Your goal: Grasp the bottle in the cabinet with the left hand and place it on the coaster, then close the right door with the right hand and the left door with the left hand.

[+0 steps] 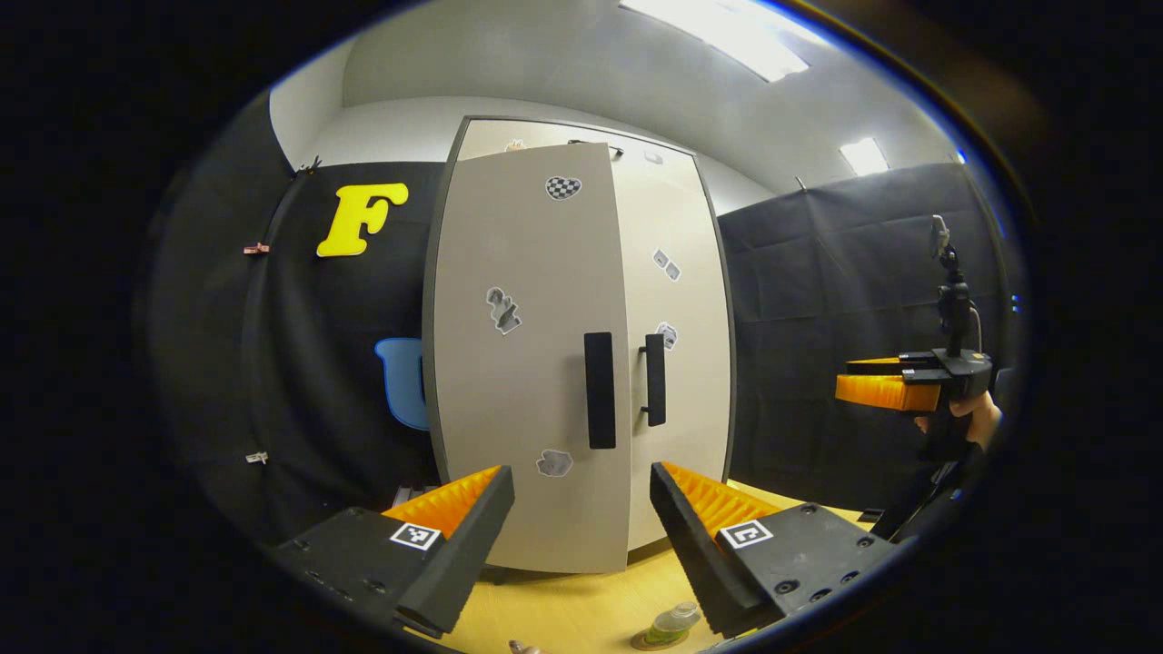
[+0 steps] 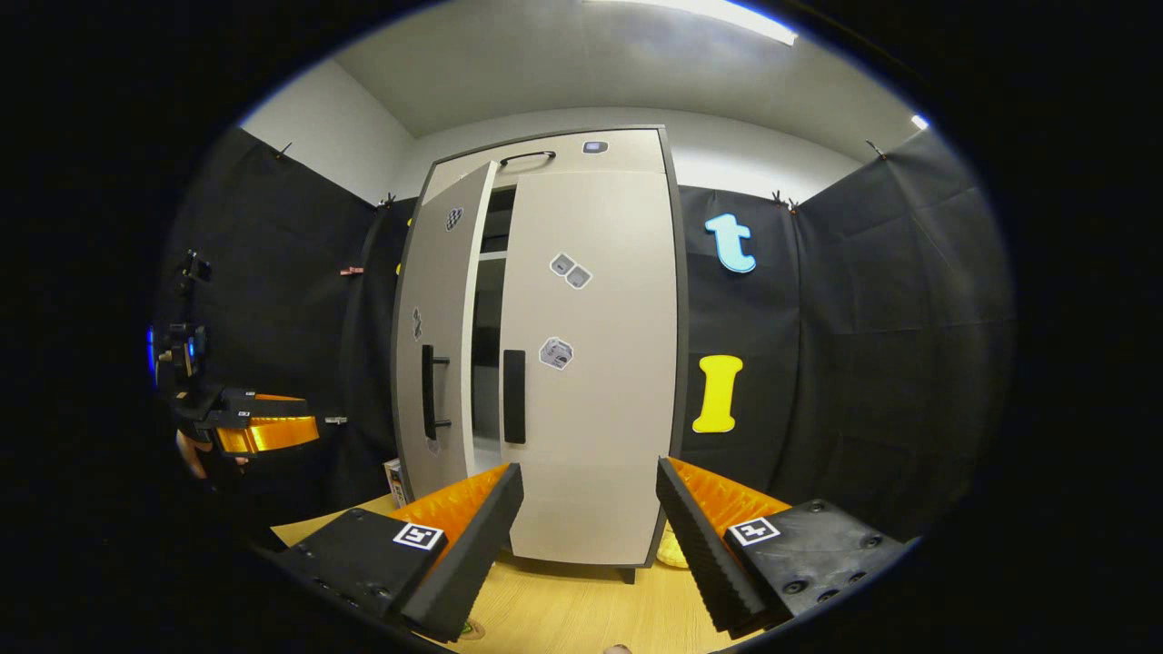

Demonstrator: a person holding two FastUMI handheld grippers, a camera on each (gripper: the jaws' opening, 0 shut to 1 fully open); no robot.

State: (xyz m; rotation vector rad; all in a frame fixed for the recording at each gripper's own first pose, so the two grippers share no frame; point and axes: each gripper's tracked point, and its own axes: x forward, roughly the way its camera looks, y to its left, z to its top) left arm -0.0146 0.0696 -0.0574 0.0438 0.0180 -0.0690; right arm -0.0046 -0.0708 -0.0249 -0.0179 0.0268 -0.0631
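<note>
Pale grey left door (image 1: 527, 363) stood ajar mid-frame, bottle (image 1: 673, 623) on its coaster (image 1: 656, 641) at the bottom edge; the spread, empty left claw (image 1: 581, 518) should push flat beside the handle (image 1: 599, 390).
</note>
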